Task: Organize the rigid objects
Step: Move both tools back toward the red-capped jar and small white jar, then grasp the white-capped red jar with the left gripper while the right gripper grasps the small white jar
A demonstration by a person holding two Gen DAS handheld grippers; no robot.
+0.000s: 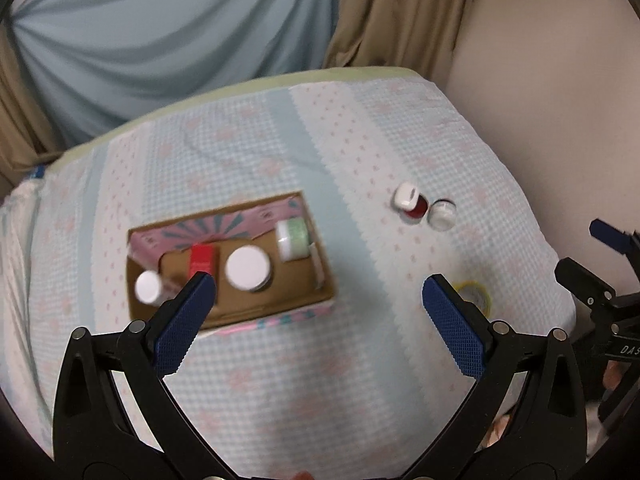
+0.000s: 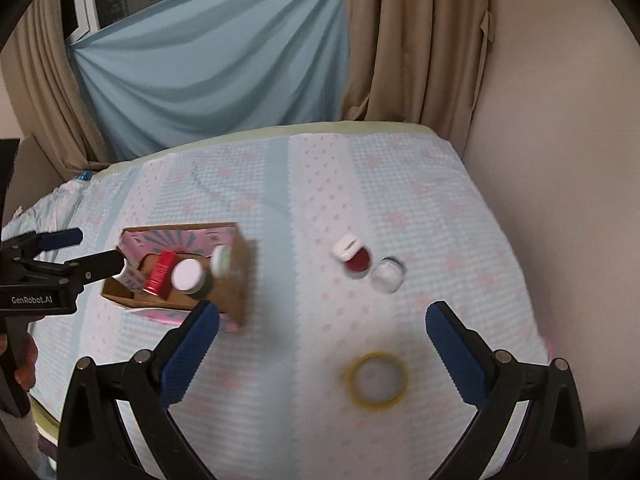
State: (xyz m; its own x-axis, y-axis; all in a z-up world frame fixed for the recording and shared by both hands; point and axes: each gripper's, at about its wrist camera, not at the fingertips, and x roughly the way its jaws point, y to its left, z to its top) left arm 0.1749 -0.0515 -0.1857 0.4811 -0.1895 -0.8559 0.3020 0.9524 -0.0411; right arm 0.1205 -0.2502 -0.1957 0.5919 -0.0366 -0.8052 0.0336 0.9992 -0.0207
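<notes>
A cardboard box (image 1: 308,300) (image 2: 236,280) sits on the patterned cloth and holds a red box (image 1: 202,259) (image 2: 160,272), a white-lidded jar (image 1: 247,268) (image 2: 187,275), a green tub (image 1: 295,238) (image 2: 221,260) and a small white bottle (image 1: 149,287). To its right lie a red jar with a white cap (image 1: 412,202) (image 2: 354,258), a clear jar (image 1: 442,214) (image 2: 387,275) and a yellow tape ring (image 1: 476,294) (image 2: 378,380). My left gripper (image 1: 318,296) is open and empty above the box's right end. My right gripper (image 2: 322,320) is open and empty above the tape ring.
The table's (image 2: 460,208) far edge meets blue and beige curtains (image 2: 224,80). A beige wall (image 2: 560,200) stands on the right. The left gripper shows at the left of the right wrist view (image 2: 80,252), the right gripper at the right of the left wrist view (image 1: 592,260).
</notes>
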